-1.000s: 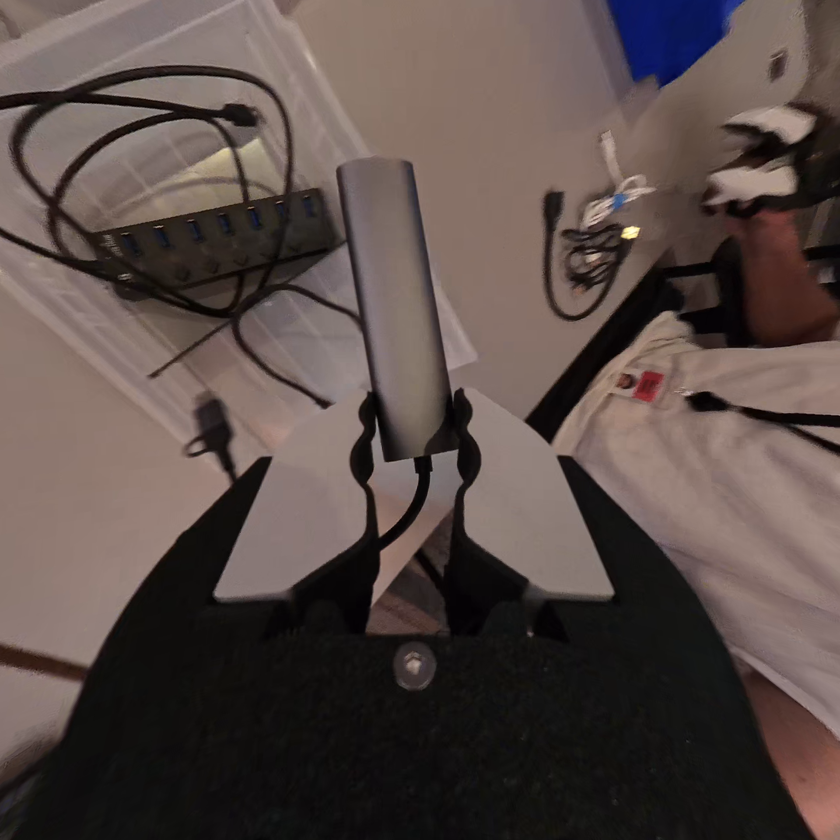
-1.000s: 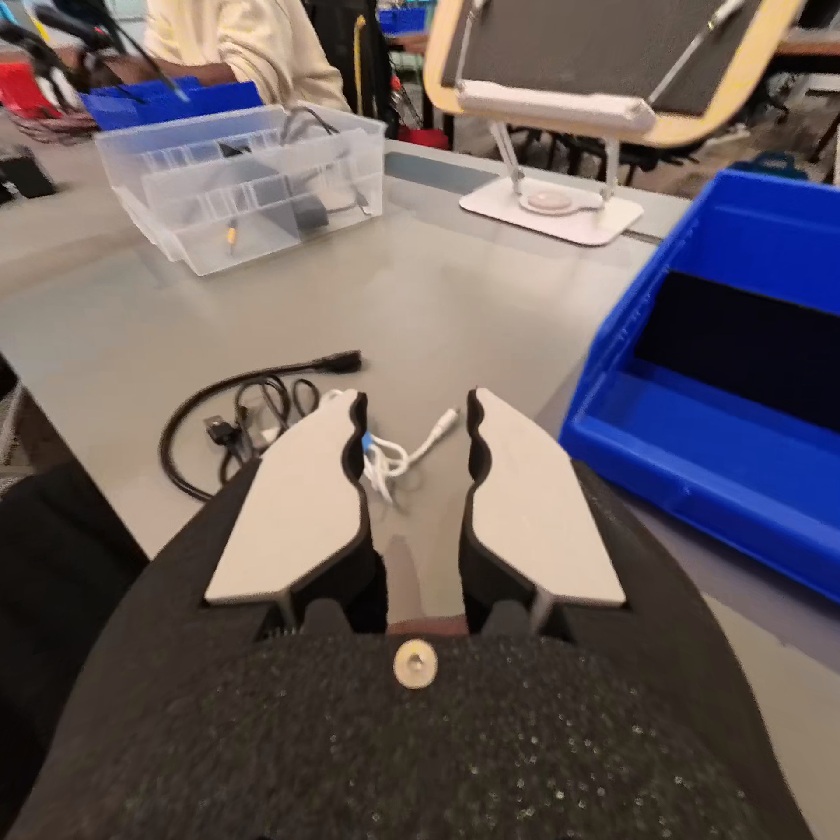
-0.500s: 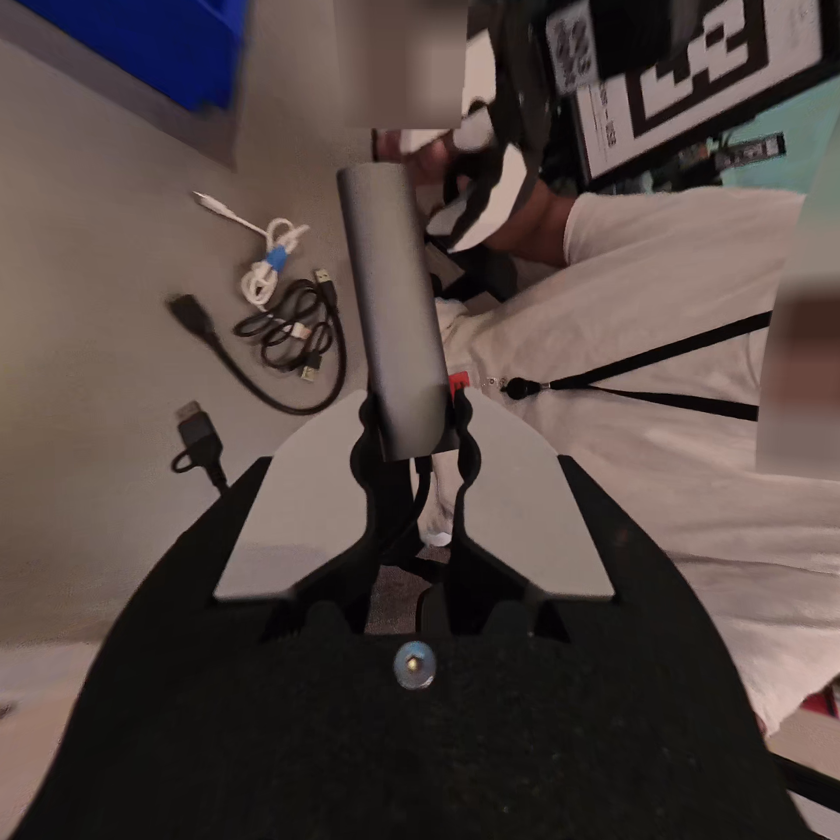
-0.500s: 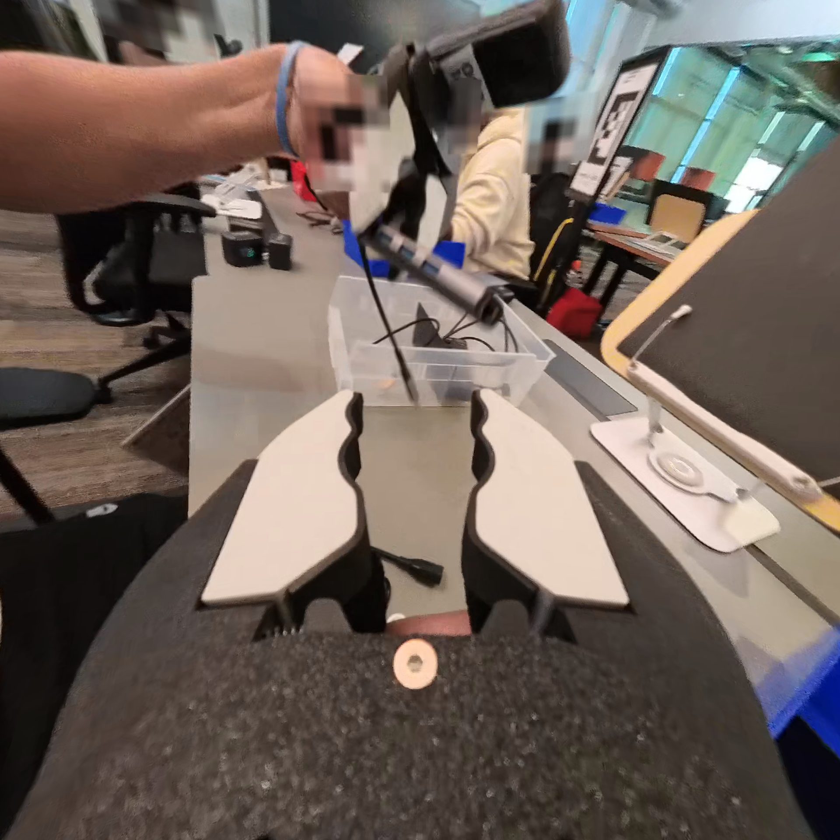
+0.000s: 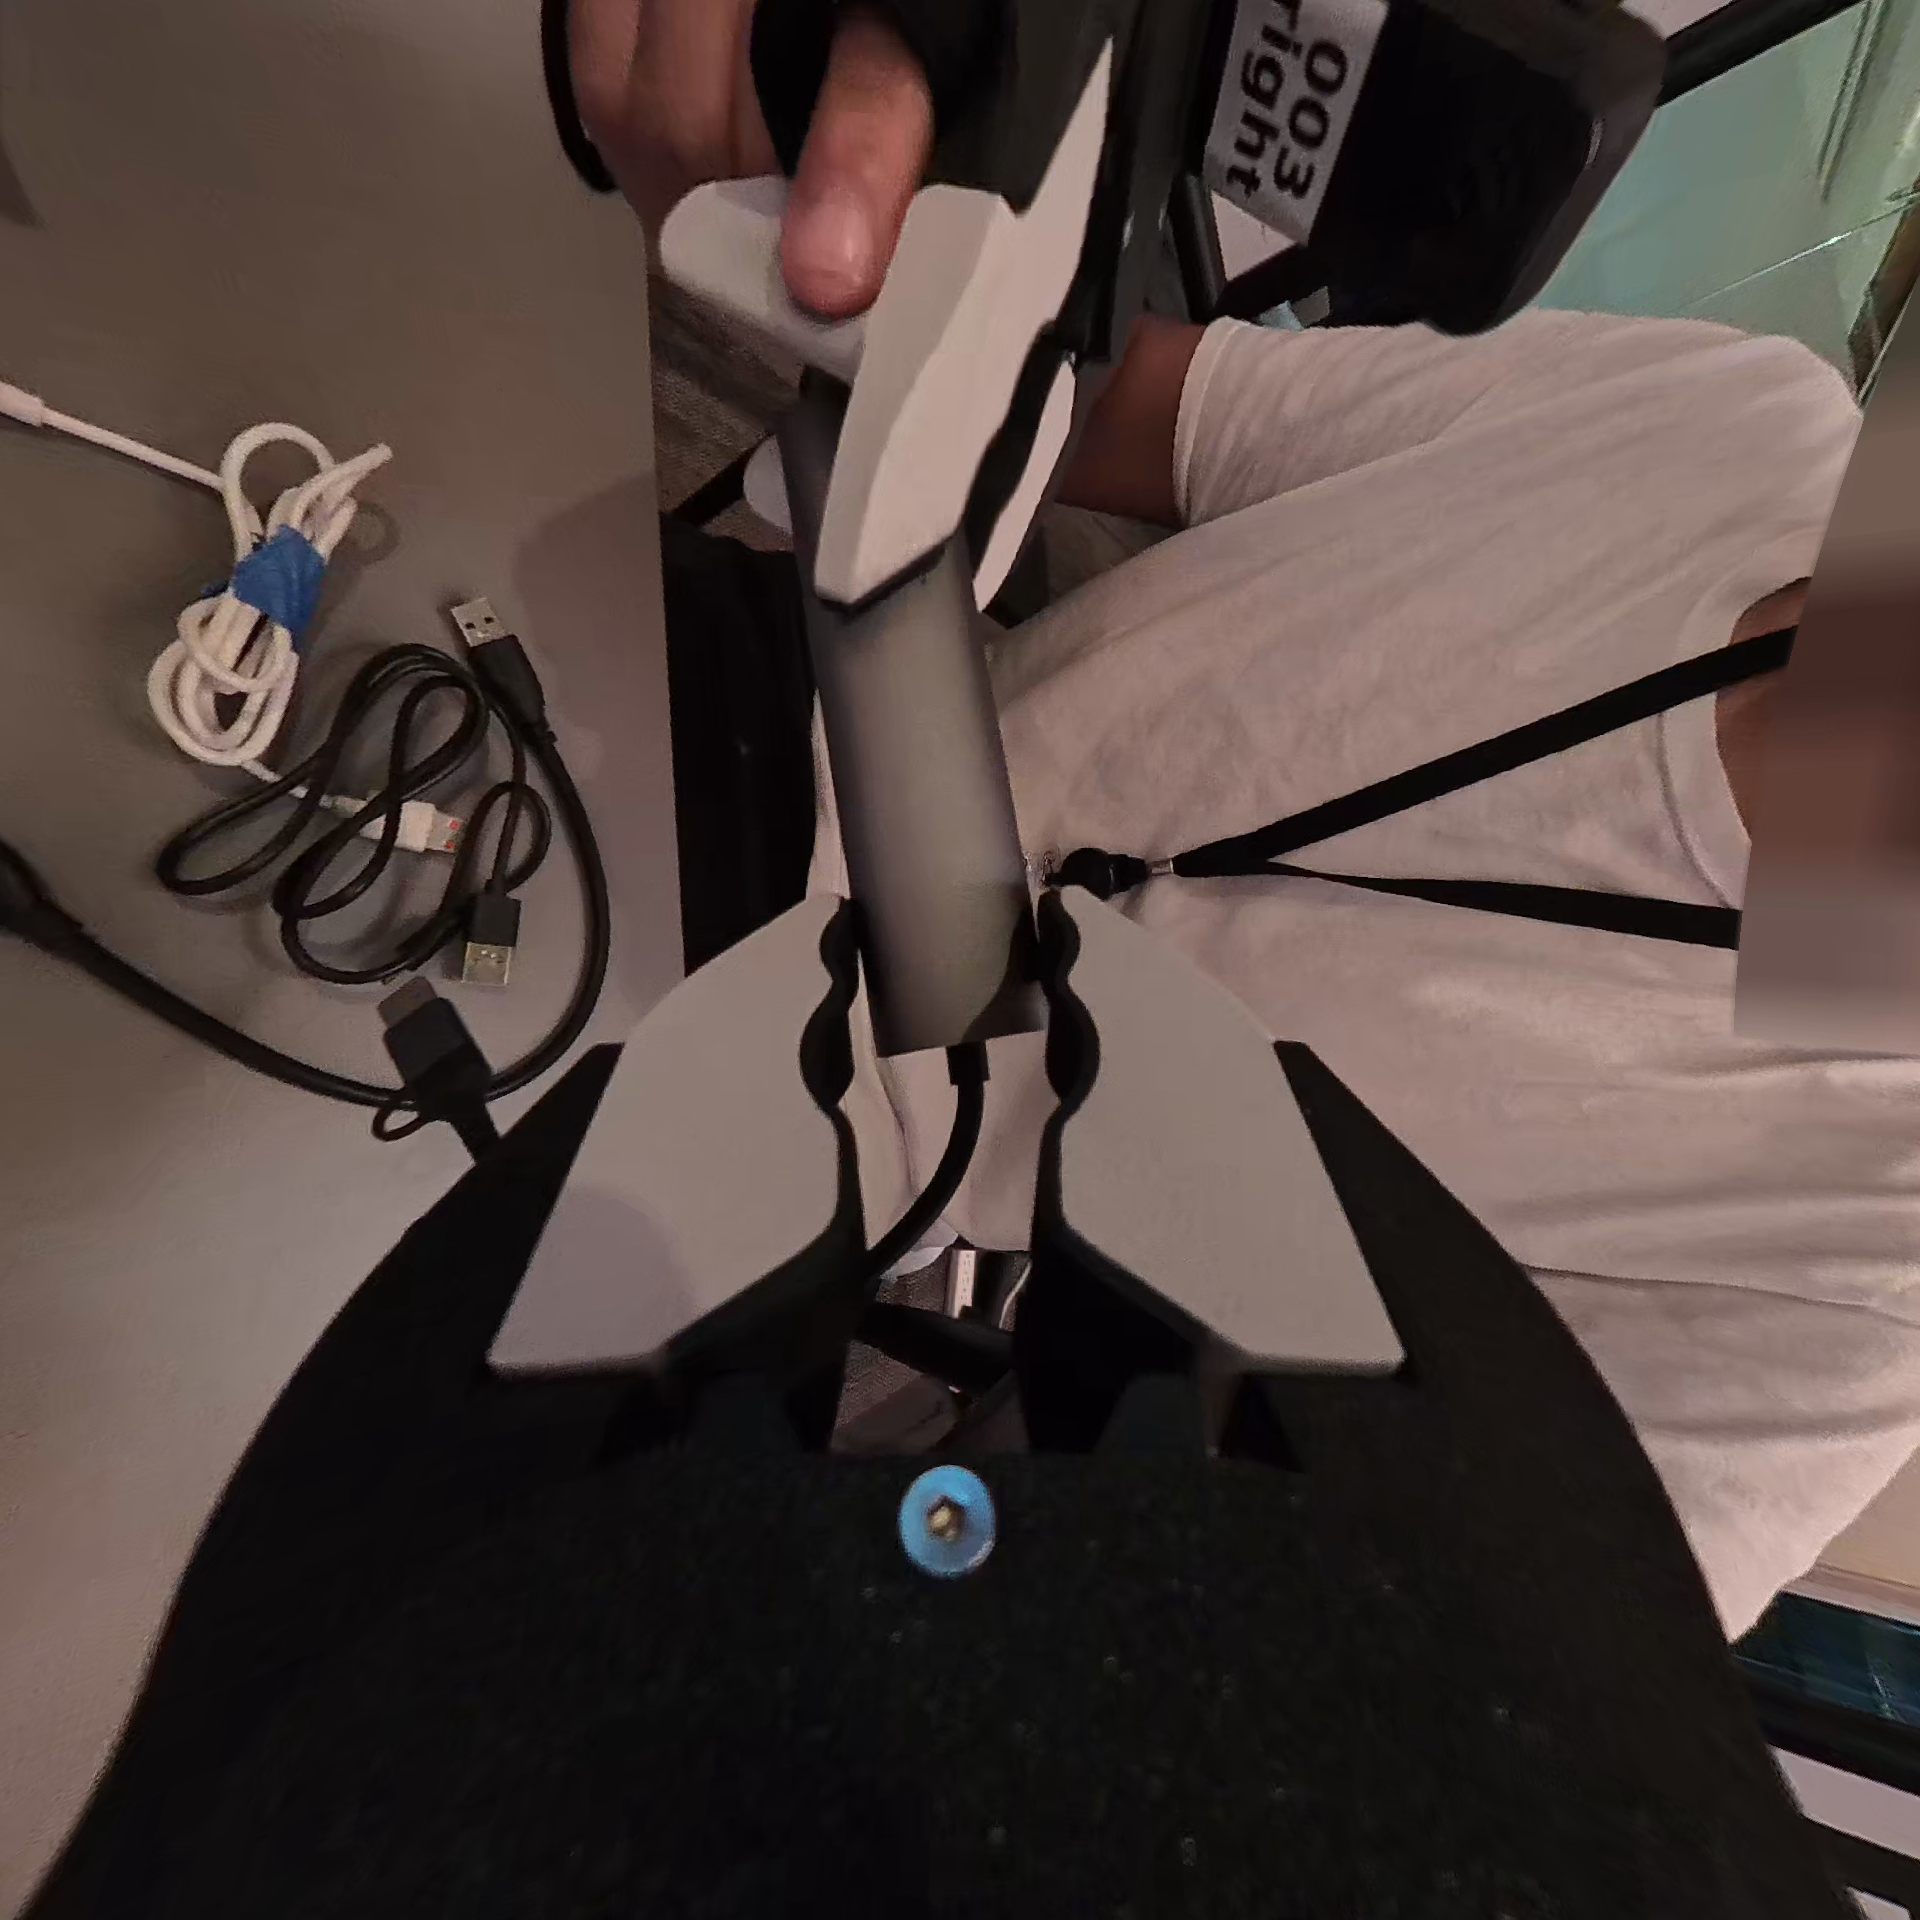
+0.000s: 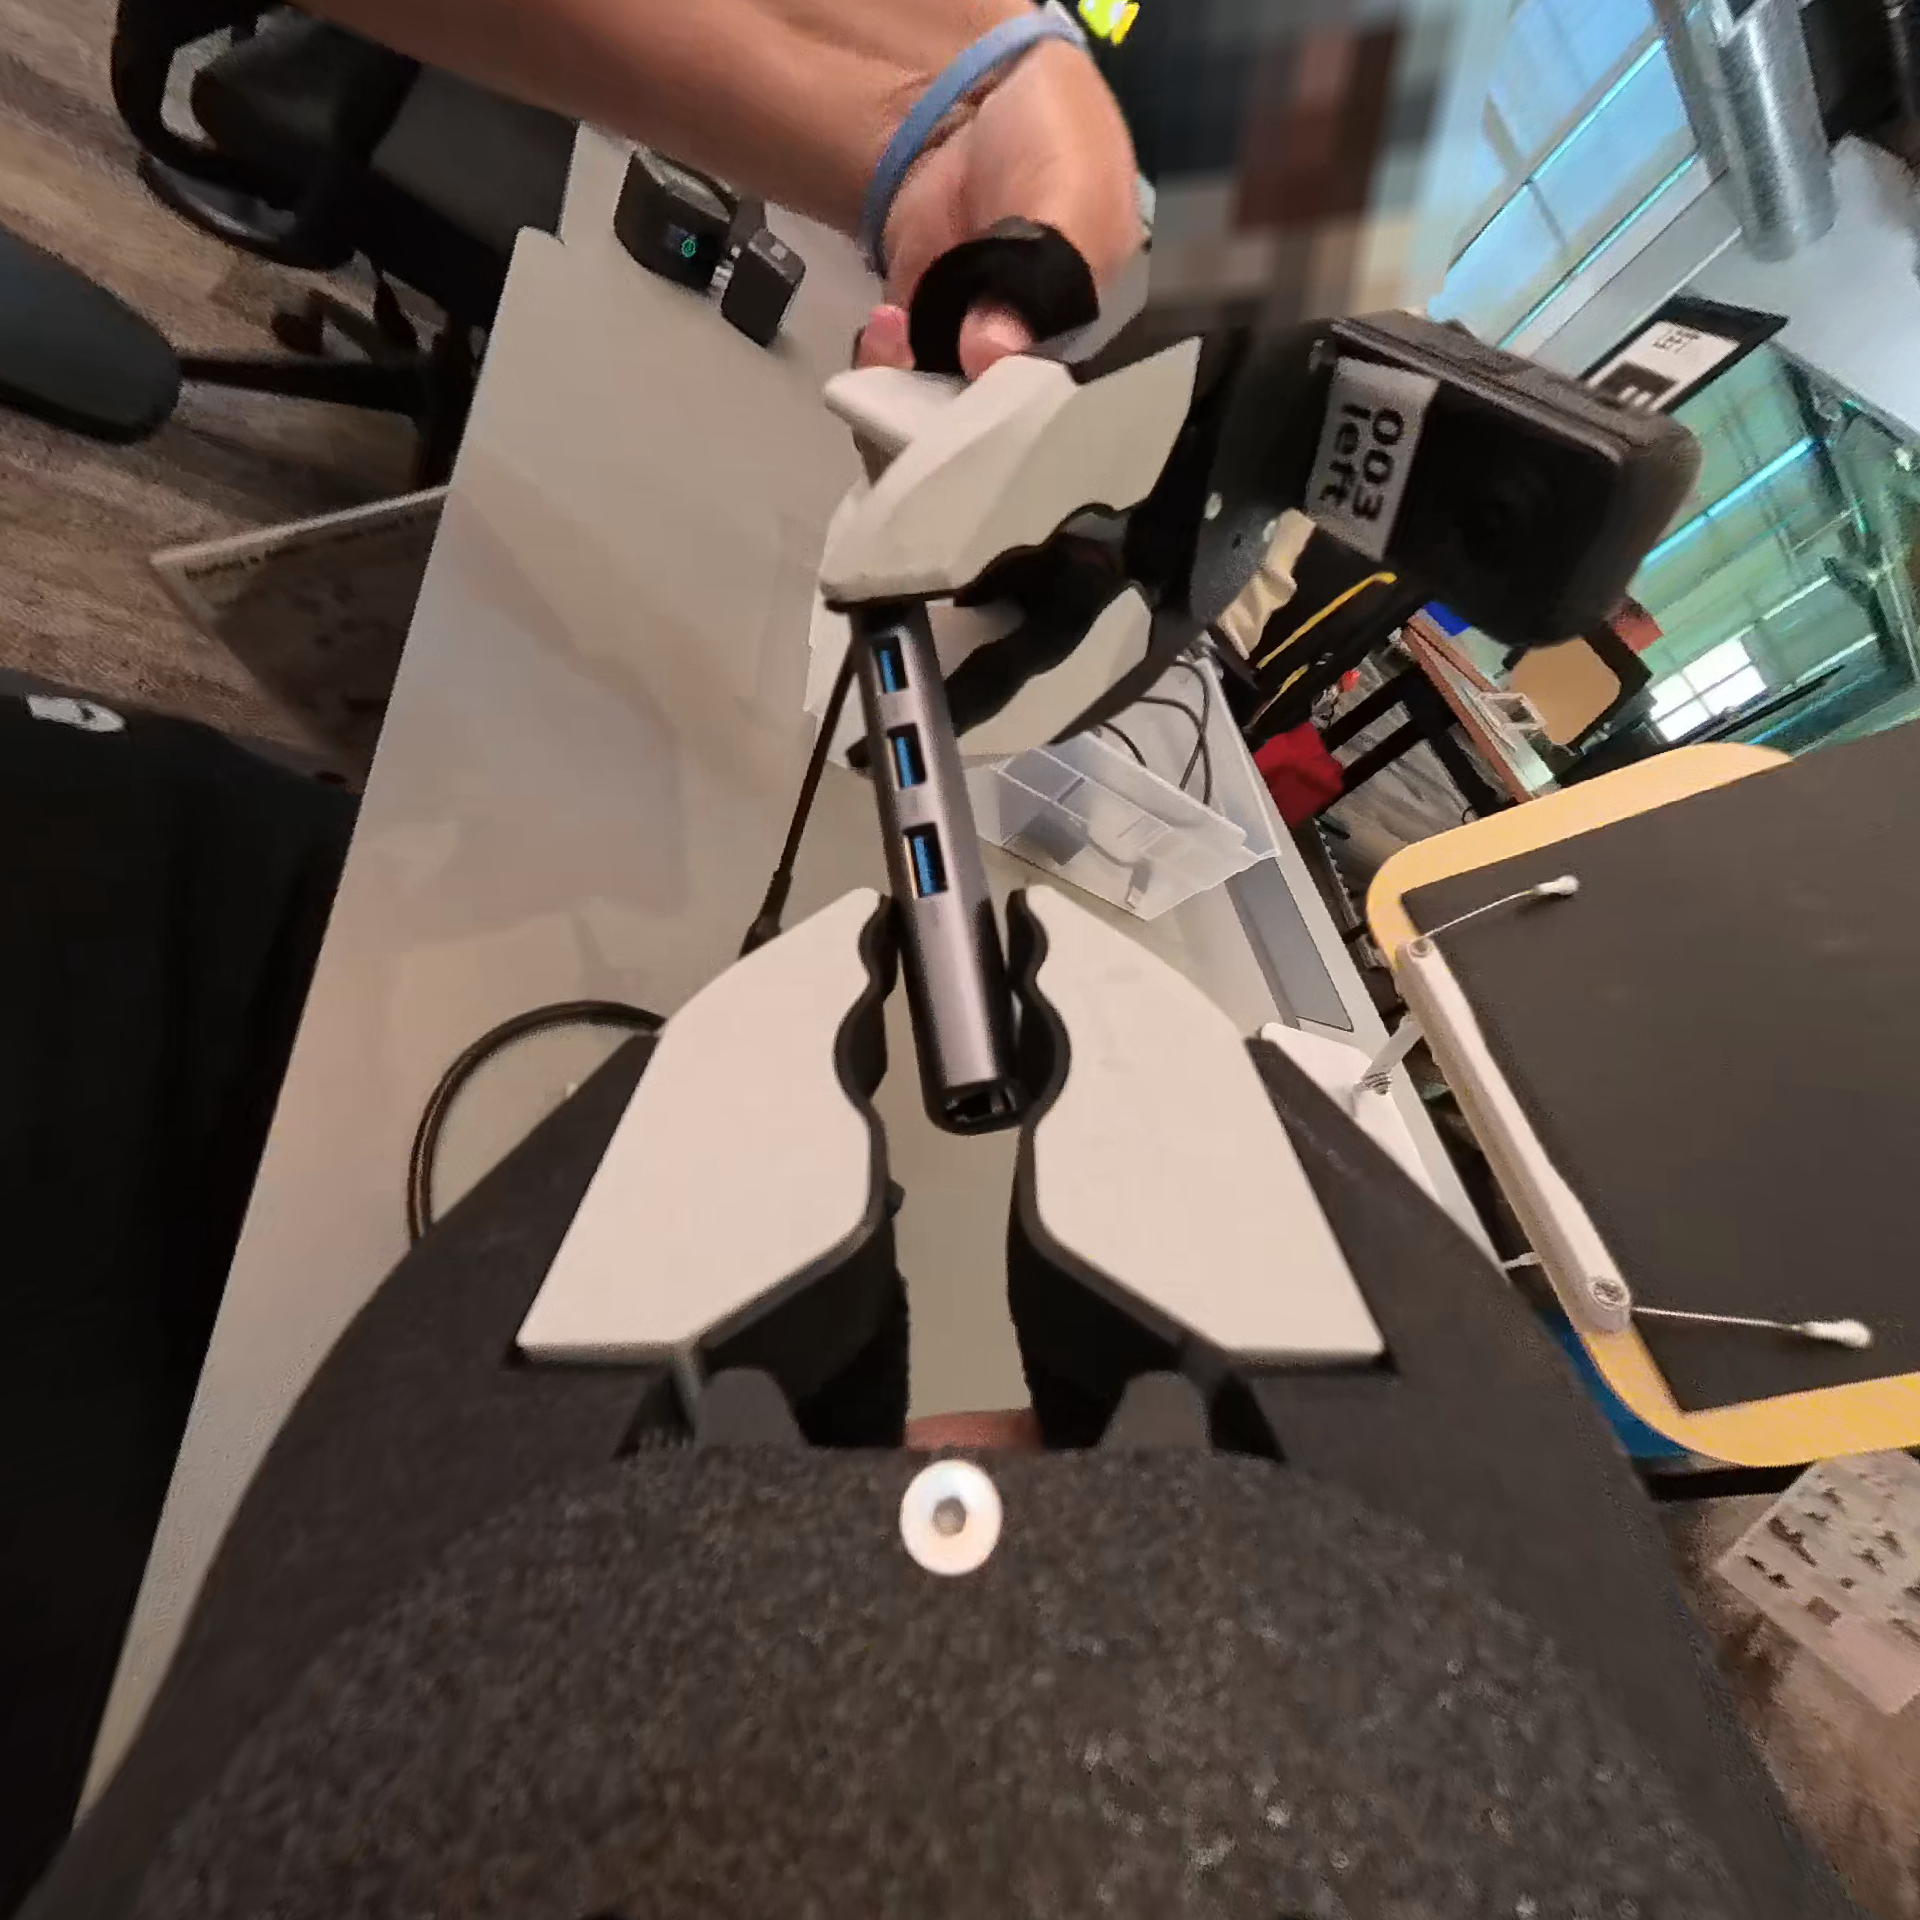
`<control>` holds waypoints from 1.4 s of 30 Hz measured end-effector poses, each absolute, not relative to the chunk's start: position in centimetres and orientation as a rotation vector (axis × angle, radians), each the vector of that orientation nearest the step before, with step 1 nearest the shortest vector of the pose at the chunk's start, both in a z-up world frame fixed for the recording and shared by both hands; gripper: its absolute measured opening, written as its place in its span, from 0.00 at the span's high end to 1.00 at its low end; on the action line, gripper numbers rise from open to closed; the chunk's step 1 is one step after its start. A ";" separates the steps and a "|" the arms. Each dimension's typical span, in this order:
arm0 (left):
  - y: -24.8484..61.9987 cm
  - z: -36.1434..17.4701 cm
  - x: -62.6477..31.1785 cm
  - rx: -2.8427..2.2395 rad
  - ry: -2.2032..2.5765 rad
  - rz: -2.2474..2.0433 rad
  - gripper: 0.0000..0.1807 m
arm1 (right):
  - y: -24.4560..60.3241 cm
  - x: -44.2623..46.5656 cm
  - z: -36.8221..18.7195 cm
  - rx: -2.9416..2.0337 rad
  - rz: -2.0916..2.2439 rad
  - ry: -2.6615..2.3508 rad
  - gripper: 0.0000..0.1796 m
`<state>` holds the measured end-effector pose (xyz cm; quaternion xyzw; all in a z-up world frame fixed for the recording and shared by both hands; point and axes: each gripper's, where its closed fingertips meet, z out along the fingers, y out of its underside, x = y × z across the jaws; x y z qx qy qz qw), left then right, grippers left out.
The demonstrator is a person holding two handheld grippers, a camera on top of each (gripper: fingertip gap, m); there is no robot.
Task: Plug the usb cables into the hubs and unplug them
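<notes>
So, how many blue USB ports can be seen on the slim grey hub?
3, in one row along the slim grey metal hub: upper, middle, lower. More may hide under the left hand-held gripper.

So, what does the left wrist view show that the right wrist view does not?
Only the left wrist view shows the white cable bundle and black cables lying on the table. Only the right wrist view shows the hub's blue ports and the clear bin. Both show the grey hub held between the left gripper and right gripper.
</notes>
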<state>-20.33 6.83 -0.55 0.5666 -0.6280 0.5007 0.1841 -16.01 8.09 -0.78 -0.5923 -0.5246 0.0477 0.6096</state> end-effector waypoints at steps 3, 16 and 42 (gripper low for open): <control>7.3 -1.1 -19.8 1.643 -1.799 1.431 0.82 | 8.2 -15.6 -1.6 -1.435 0.129 -1.216 0.89; 13.6 -2.8 -17.2 2.584 -1.563 2.138 0.71 | 12.7 -11.4 -4.2 -1.629 0.346 -0.520 0.90; 1.6 -3.4 -20.3 1.177 -1.403 2.208 0.86 | 2.9 -18.4 -1.6 -1.384 0.987 -1.050 0.70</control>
